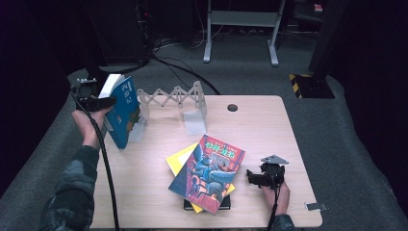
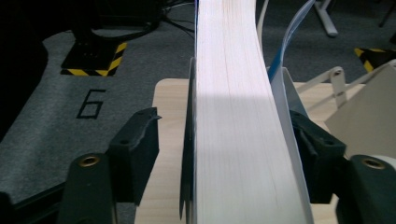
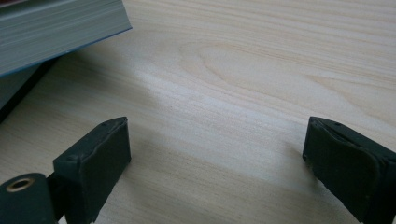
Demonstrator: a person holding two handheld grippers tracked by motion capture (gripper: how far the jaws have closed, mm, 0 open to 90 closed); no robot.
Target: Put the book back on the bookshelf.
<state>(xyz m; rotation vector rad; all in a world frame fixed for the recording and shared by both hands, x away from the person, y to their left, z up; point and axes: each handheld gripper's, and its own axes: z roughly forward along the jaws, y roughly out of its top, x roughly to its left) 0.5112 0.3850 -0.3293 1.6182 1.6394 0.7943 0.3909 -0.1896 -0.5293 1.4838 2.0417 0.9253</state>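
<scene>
High view: left gripper (image 1: pixel 107 102) is at the table's (image 1: pixel 269 139) far left corner, at the top edge of a blue book (image 1: pixel 122 111) that stands upright against the left end of a white folding rack (image 1: pixel 174 98). The cover's white title characters are too small to read. Right gripper (image 1: pixel 250 177) rests on the table near the right front, just beside a stack of books (image 1: pixel 206 174). The top cover shows an illustrated figure and yellow characters, not legible; a yellow book and a dark one beneath are mostly hidden.

Left gripper view: the blue book's page block (image 2: pixel 233 121) stands between the jaws. The left pad (image 2: pixel 140 140) is clear of the cover; the right pad (image 2: pixel 308 140) sits at the curling cover, contact unclear, so the jaws are parted, not clamping. A painted "6" (image 2: pixel 91 103) marks the floor.

Right gripper view: jaws spread wide over bare wood (image 3: pixel 243 84), nothing between them. The stack's corner (image 3: pixel 56 32) is cut off at upper left.
</scene>
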